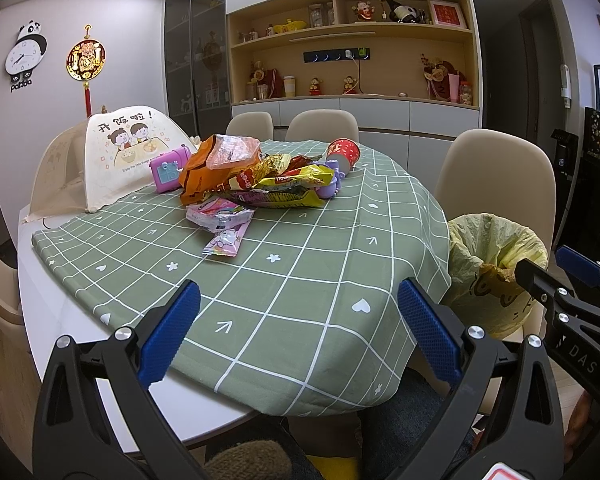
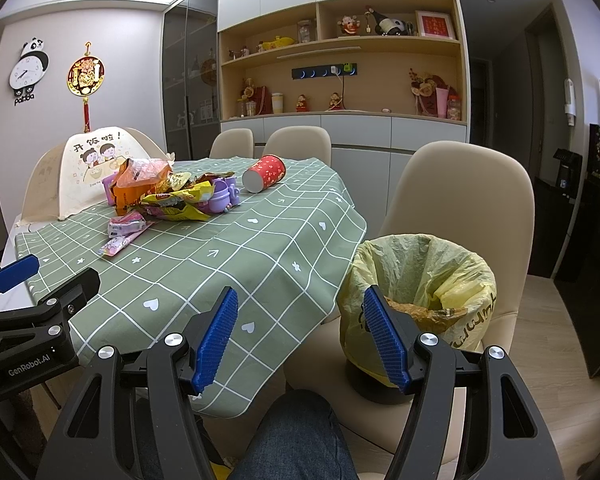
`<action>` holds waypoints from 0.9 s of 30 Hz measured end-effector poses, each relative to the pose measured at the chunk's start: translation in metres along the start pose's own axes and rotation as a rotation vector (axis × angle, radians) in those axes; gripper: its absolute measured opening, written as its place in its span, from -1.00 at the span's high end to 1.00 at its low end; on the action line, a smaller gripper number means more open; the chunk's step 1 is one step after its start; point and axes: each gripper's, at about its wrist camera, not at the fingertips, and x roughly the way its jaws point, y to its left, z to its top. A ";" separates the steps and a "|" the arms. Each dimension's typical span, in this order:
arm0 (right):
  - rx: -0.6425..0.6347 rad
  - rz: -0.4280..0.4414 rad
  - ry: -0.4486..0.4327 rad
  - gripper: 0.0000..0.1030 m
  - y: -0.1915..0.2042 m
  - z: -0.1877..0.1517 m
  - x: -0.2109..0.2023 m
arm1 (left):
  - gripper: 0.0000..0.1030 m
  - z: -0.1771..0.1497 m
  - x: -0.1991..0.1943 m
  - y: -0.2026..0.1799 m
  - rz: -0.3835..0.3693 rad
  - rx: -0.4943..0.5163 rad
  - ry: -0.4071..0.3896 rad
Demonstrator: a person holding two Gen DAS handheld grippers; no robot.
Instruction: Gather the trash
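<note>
- A round table (image 1: 80, 344) is covered by a green checked cloth (image 1: 300, 280) that hangs over its near edge.
- A heap of snack wrappers (image 1: 260, 180) is seen toward the far side of the table, with two pink packets (image 1: 224, 220) lying just in front of it, nearer the middle.
- A red paper cup (image 2: 265, 173) lies on its side at the far edge, beside a purple plastic toy (image 2: 222, 196).
- A pink toy case (image 1: 168, 168) and a folding mesh food cover (image 1: 112, 156) stand at the far left edge.
- A bin lined with a yellow bag (image 2: 420, 292) is set on a beige chair (image 2: 468, 208) just off the table's right edge; something brown, possibly a crumpled wrapper, lies inside.
- Open cloth is all that lies between the grippers and the heap.
- The left gripper (image 1: 298, 330) is held over the near edge, jaws spread wide, nothing between the blue pads (image 1: 172, 332).
- The right gripper (image 2: 300, 334) is held between the table edge and the bin, likewise spread and empty.
</note>
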 end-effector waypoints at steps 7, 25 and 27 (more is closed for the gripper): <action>0.000 -0.001 0.000 -0.20 0.000 0.000 0.000 | -0.83 0.000 0.000 0.000 -0.001 0.000 0.000; 0.005 0.001 0.006 -0.20 -0.004 0.000 0.002 | -0.83 -0.001 0.002 0.000 -0.004 -0.005 0.008; 0.005 0.010 0.013 -0.20 -0.002 0.002 0.005 | -0.83 -0.002 0.006 0.000 -0.007 -0.008 0.017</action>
